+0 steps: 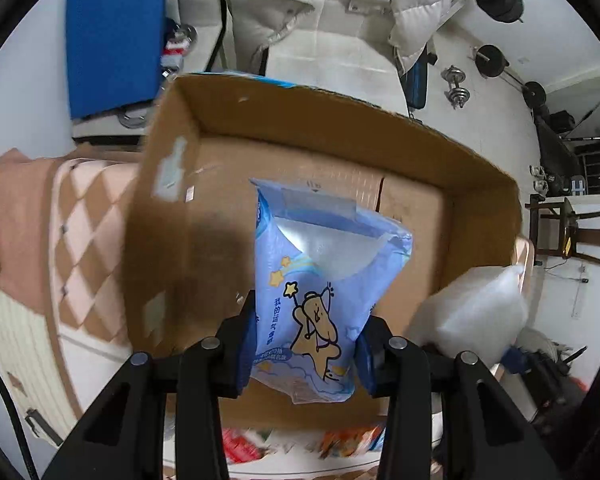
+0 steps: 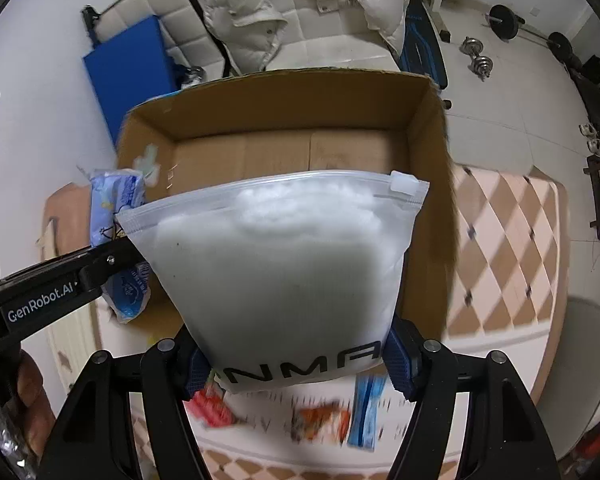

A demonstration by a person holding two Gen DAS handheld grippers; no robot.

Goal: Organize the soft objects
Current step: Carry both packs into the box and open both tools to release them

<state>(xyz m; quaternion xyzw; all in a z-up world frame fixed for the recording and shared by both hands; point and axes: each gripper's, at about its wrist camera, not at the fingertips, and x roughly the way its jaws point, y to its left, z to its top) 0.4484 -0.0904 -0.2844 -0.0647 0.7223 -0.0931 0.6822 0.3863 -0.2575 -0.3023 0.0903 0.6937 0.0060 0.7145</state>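
Observation:
My left gripper [image 1: 306,354] is shut on a blue tissue pack [image 1: 320,280] with a cartoon figure and holds it over the open cardboard box [image 1: 204,184]. My right gripper [image 2: 296,364] is shut on a clear zip bag of white cotton [image 2: 284,272] and holds it over the same box [image 2: 284,100]. The zip bag also shows in the left wrist view [image 1: 476,312] at the right. The tissue pack [image 2: 120,216] and left gripper arm show at the left of the right wrist view. The box floor looks bare.
The box stands on a checked peach cloth [image 2: 508,240]. Small colourful packets [image 2: 324,420] lie blurred below the grippers. A white down jacket [image 2: 300,4], a blue mat [image 2: 128,76], dumbbells [image 2: 480,60] and a wooden chair [image 1: 580,236] lie beyond.

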